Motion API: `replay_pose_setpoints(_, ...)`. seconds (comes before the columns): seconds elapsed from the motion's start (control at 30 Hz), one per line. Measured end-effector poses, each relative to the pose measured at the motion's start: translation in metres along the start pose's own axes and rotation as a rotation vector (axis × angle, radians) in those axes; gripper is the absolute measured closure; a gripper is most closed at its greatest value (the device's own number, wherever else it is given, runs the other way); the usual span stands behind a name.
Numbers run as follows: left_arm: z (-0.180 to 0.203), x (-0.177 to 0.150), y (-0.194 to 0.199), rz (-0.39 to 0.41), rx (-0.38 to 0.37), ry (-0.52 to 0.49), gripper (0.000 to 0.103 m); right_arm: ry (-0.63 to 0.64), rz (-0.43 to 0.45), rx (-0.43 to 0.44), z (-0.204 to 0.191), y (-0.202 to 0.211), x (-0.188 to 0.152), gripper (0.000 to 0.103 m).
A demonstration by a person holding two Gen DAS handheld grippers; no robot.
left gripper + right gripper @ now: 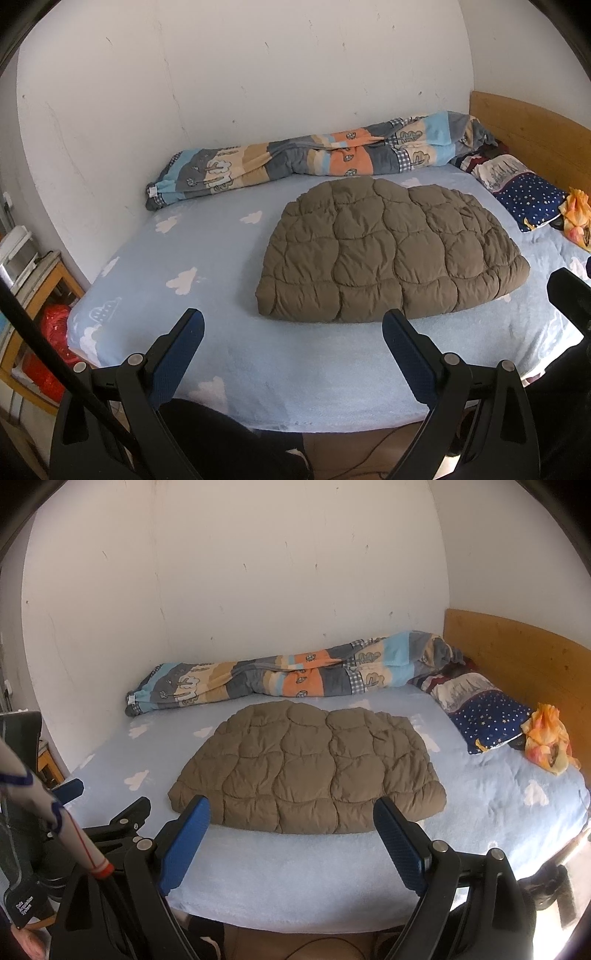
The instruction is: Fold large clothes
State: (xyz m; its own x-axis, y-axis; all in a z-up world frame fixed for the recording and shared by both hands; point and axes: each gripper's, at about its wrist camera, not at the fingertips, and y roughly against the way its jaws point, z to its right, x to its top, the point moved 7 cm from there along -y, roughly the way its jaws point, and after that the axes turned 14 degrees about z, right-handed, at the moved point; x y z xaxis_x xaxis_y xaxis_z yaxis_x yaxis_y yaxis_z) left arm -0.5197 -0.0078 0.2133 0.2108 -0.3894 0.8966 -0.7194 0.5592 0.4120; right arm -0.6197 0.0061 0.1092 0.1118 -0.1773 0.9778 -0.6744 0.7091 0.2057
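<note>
1. A bed [229,354] dressed in a pale blue sheet with white clouds fills the room's corner; a scuffed white wall [240,74] runs along its far side, and a wooden headboard [532,136] stands at about 2 o'clock in both views.
2. A brown quilted jacket [391,251] lies flat near the middle of the sheet, already folded into a thick, roughly dome-shaped pad.
3. In the left wrist view the jacket sits at 12 to 1 o'clock from the left gripper [293,328], just beyond its blue-padded fingertips and not touching them. Its jaws are spread wide with nothing between them.
4. In the right wrist view the jacket [306,771] lies straight ahead at 12 o'clock from the right gripper [291,814], whose jaws also stand wide and empty. The two fingertips overlap the jacket's near edge in the picture; contact cannot be told.
5. A rolled striped duvet [288,675] lies along the wall at 12 o'clock, well apart from the jacket. A starry navy pillow [487,720] and an orange bag [546,742] sit at 2 o'clock by the headboard.
6. The jacket's long axis runs left to right, from 9 to 3 o'clock, parallel to the bed's near edge. Its straight edge faces the grippers and its rounded edge points toward the wall.
</note>
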Motion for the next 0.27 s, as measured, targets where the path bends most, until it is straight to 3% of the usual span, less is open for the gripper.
replay_pose_setpoints(0.27,0.001,-0.006,-0.016,-0.006,0.000,0.000,0.006,0.008,-0.040,0.010,-0.002,-0.023,-0.009,0.010)
